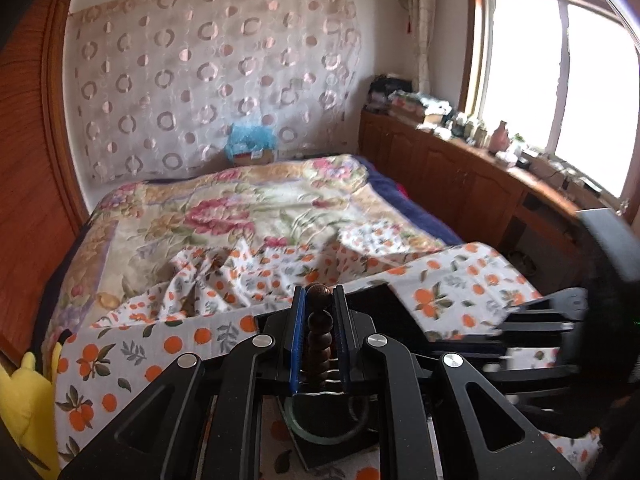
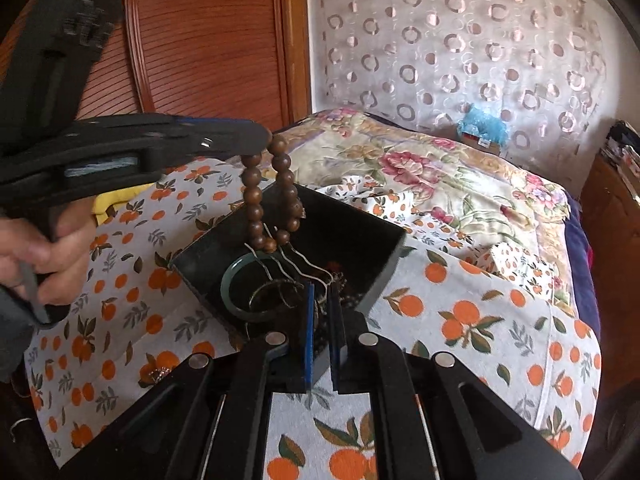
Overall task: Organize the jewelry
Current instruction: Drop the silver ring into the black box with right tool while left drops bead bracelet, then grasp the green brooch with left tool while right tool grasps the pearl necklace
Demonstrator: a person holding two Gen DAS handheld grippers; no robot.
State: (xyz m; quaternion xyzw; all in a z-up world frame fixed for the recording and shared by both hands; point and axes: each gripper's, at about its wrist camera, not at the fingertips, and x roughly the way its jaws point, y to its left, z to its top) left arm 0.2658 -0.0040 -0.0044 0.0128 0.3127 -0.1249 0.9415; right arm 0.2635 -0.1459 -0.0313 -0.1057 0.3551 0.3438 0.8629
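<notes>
Beads [image 2: 256,200] hang from left gripper [image 2: 262,138] over black box [image 2: 384,276].

Glossy wooden bead bracelet [image 2: 272,196]

No readable text, labels, brands or numbers anywhere

Green bangle [image 1: 320,434]: upper arc hidden under left tongs [image 1: 319,304] and their linkage.
Black box [image 1: 368,300]: mostly covered by tong bodies; only corner shows.
Wooden bead bracelet [image 1: 319,336]: lower loop out of sight behind pads.
Right tongs [image 1: 536,328]: motion-blurred, cut by right edge.
Items on window ledge [image 1: 480,132]: too small and blurred to identify.
Dark jewelry [image 2: 320,320] between right tong pads [image 2: 308,332]: kind indistinguishable.
Hand [image 2: 44,256]: cropped at left edge.
</notes>
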